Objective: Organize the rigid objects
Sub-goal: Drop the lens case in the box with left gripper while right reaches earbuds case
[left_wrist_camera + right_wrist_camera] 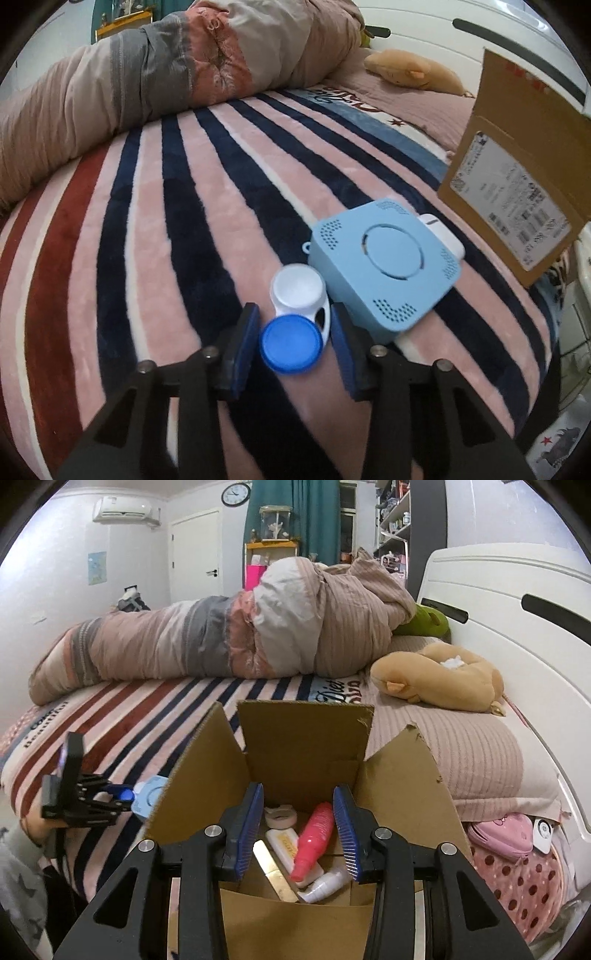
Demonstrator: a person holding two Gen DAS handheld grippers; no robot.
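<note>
**Presently: contact lens case between left fingers**

Contact lens case point(295, 321), one blue cap and one white, is framed by the left gripper point(294, 345), fingers narrowly parted, contact not discernible. It lies on the striped blanket point(155, 229), touching a light blue box point(384, 266). The right gripper point(299, 825), fingers parted and empty, is held over the open cardboard box point(303, 738), where a pink bottle point(312, 840) is seen.

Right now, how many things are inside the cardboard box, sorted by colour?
In the cardboard box, under the open right gripper:
Pink: 1, the spray bottle.
White: 3, the tape roll, the flat tube, the small bottle.
Gold: 1, the slim stick.
Total: 5 visible.
</note>
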